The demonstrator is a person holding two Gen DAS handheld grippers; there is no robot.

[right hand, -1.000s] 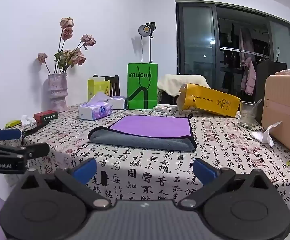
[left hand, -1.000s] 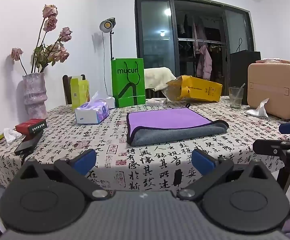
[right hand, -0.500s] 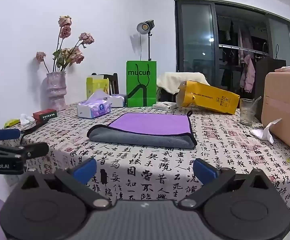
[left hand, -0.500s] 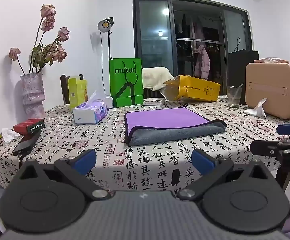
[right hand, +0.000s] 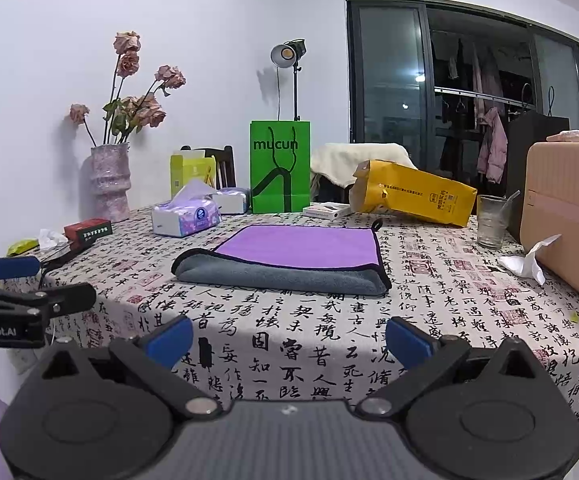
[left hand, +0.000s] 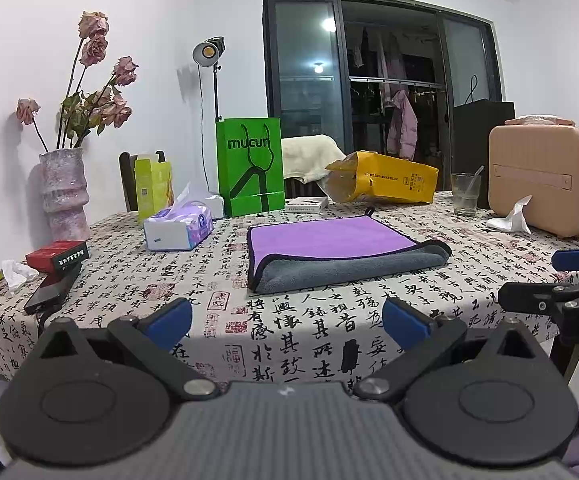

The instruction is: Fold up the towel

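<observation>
Calligraphy-print tablecloth [left hand: 297, 320], folded purple towel [left hand: 329, 240], white walls [right hand: 89, 40]

The green paper bag [left hand: 249, 168] standing at the back of the bench [left hand: 193, 288] reads "mucun" in dark letters. The cloth covering the bench is printed all over with black Chinese calligraphy and red seal stamps. In the right wrist view, the body of the left gripper [right hand: 29, 280] shows white lettering, "enRobot.AI", cut off at the frame edge. Print on the yellow bag [left hand: 389, 178], the tissue pack [left hand: 179, 230] and the red box [left hand: 57, 254] is too small to read.
</observation>
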